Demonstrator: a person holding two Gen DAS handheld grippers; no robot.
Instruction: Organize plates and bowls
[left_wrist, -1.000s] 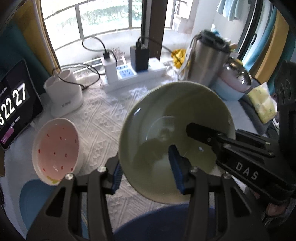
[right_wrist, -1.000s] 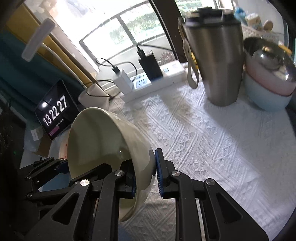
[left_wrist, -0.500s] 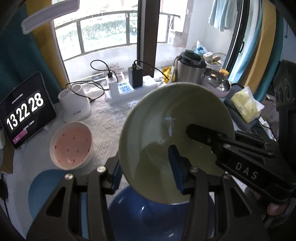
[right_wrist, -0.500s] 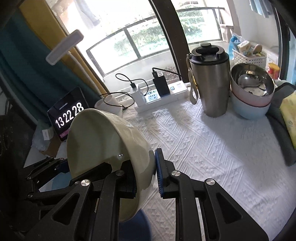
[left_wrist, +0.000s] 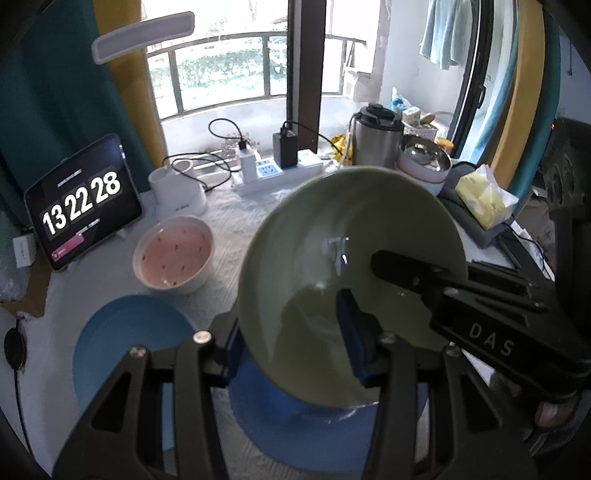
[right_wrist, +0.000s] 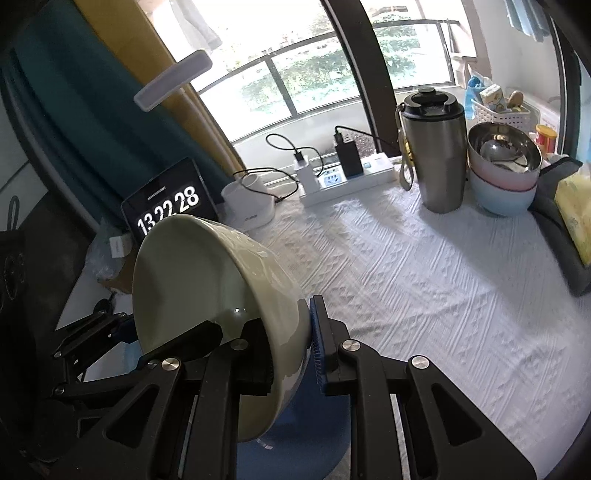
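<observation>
My bench (right_wrist: 424, 295) w/ white textured cloth (right_wrist: 388, 266). On it: pink bowl (left_wrist: 173, 254), two blue plates (left_wrist: 122, 343), steel tumbler (right_wrist: 436, 158), stacked bowls (right_wrist: 502, 173), power strip (right_wrist: 347, 181).

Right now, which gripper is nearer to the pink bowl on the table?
Left. The left gripper holds the green bowl just beside the pink bowl; the right gripper grips the green bowl's far rim, on the side away from it.
</observation>
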